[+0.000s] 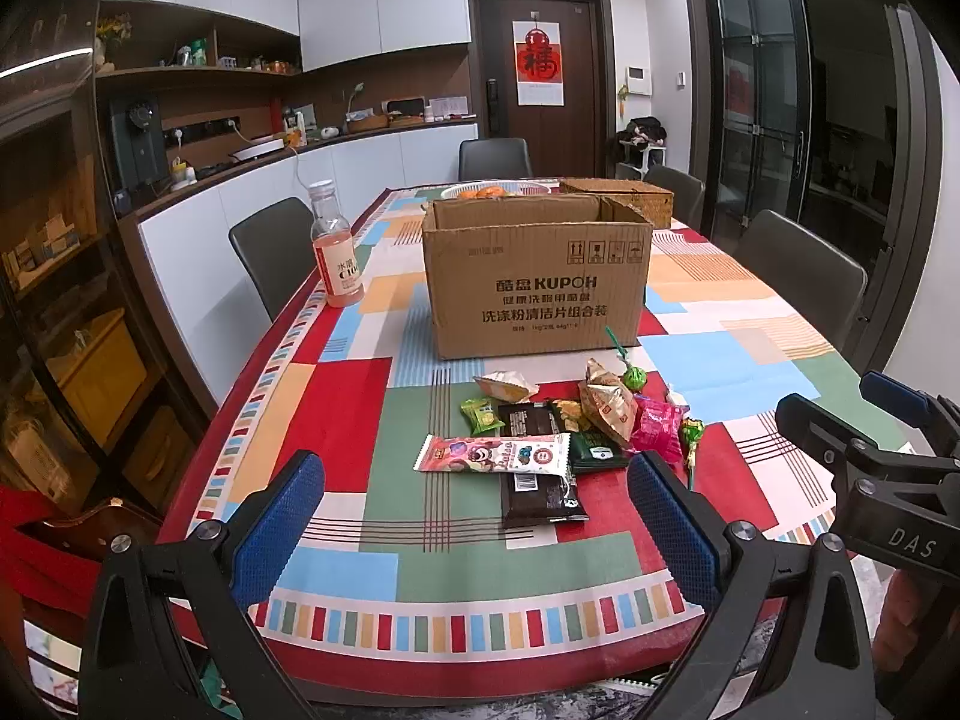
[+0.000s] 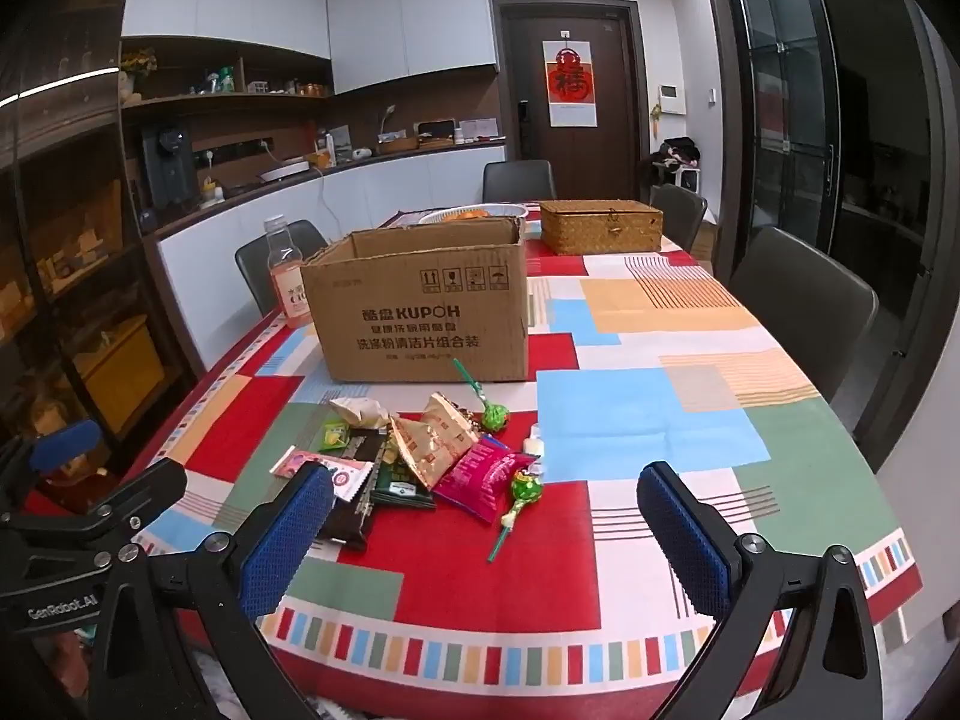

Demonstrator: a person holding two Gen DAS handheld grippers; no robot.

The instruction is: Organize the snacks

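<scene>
A pile of snacks (image 1: 558,426) lies on the patterned tablecloth in front of an open cardboard box (image 1: 536,276). It holds a pink-and-white bar (image 1: 492,453), a dark brown pack (image 1: 540,495), a gold bag (image 1: 607,402), a magenta pack (image 1: 657,427) and green lollipops (image 1: 633,377). The right wrist view shows the same pile (image 2: 432,456) and box (image 2: 423,306). My left gripper (image 1: 477,525) is open and empty, just short of the pile. My right gripper (image 2: 486,534) is open and empty, to the pile's right and nearer me.
A pink drink bottle (image 1: 336,249) stands left of the box. A woven basket (image 2: 602,225) and a white bowl of oranges (image 1: 492,189) sit behind it. Grey chairs (image 2: 801,306) line the table sides. The table's near edge (image 1: 480,630) is just below the grippers.
</scene>
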